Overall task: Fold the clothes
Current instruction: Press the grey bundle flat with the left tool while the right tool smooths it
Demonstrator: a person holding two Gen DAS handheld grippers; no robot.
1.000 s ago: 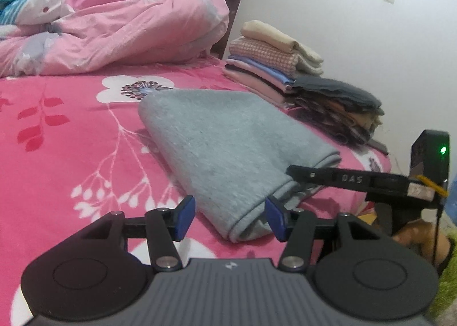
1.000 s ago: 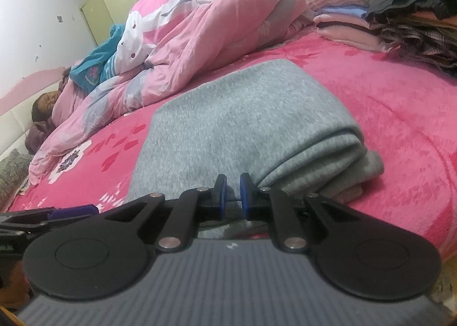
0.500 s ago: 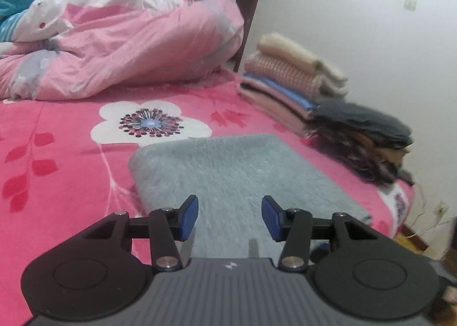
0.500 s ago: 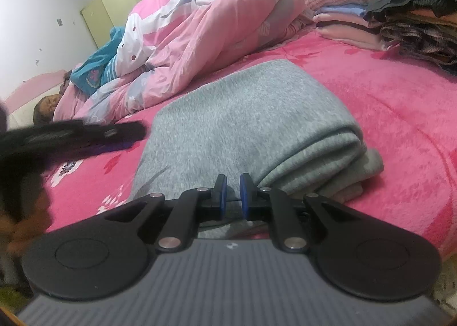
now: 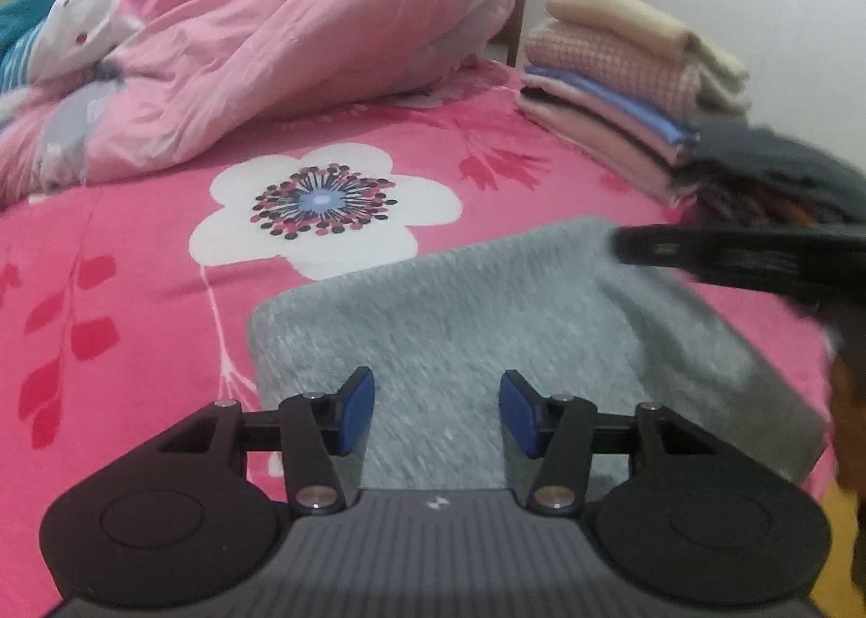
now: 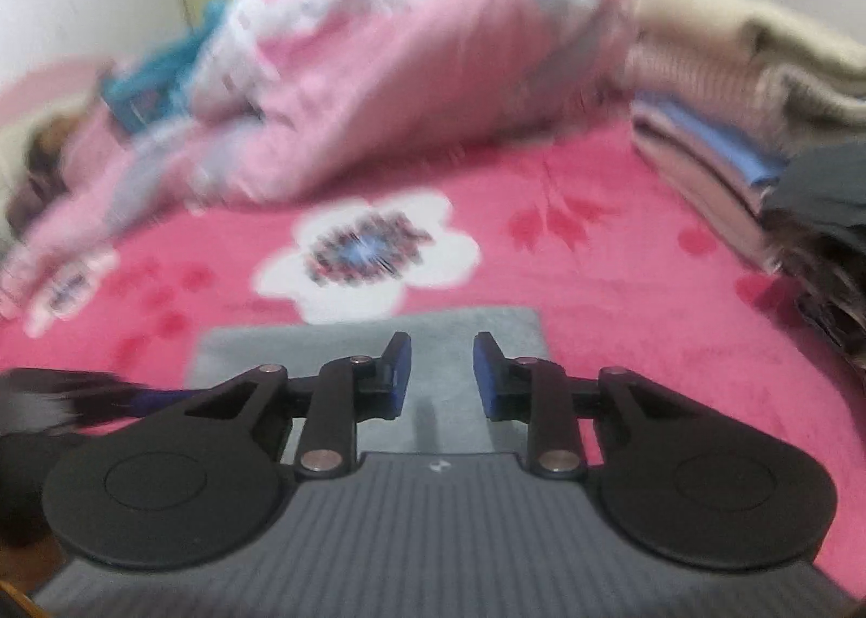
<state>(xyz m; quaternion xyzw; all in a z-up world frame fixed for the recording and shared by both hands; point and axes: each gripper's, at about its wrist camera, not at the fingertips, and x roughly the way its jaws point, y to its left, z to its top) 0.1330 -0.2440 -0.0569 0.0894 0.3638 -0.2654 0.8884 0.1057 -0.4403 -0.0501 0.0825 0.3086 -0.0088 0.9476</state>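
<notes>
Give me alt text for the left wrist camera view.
A folded grey garment lies on a pink floral bedspread beneath the open, empty left gripper. The right gripper reaches in blurred from the right; stacked folded clothes and a rumpled quilt sit behind.

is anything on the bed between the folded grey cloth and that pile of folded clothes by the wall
Nothing visible. In the right wrist view, only bare pink floral bedsheet lies between the folded grey cloth and the stack of folded clothes. The pink duvet is heaped farther back, off that path.
</notes>
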